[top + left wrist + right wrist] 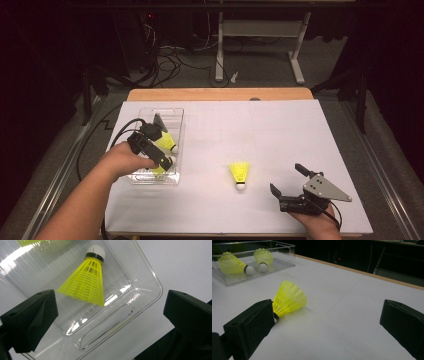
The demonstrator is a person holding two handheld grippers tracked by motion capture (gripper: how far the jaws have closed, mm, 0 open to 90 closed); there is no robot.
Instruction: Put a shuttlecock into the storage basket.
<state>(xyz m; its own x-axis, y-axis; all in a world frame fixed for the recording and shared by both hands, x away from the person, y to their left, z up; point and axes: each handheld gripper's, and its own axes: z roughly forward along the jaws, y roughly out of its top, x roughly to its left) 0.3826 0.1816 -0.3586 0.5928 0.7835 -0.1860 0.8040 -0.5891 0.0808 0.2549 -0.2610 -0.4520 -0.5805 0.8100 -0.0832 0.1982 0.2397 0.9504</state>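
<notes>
Since the left gripper (167, 161) hangs over the tray (176, 116) with jaws spread wide and nothing in them, the loose shuttlecock (239, 175) is the right gripper's (289, 180) job. It lies on the table (280, 130) just left of those released jaws, cork toward the person, skirt pointing away.

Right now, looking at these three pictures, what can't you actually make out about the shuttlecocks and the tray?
- High view: the left gripper covers much of both shuttlecocks in the clear tray.
- Left gripper view: the second tray shuttlecock is cut off by the top edge.
- Right gripper view: the cork of the loose shuttlecock on the table is hidden behind the gripper's own jaw.
</notes>
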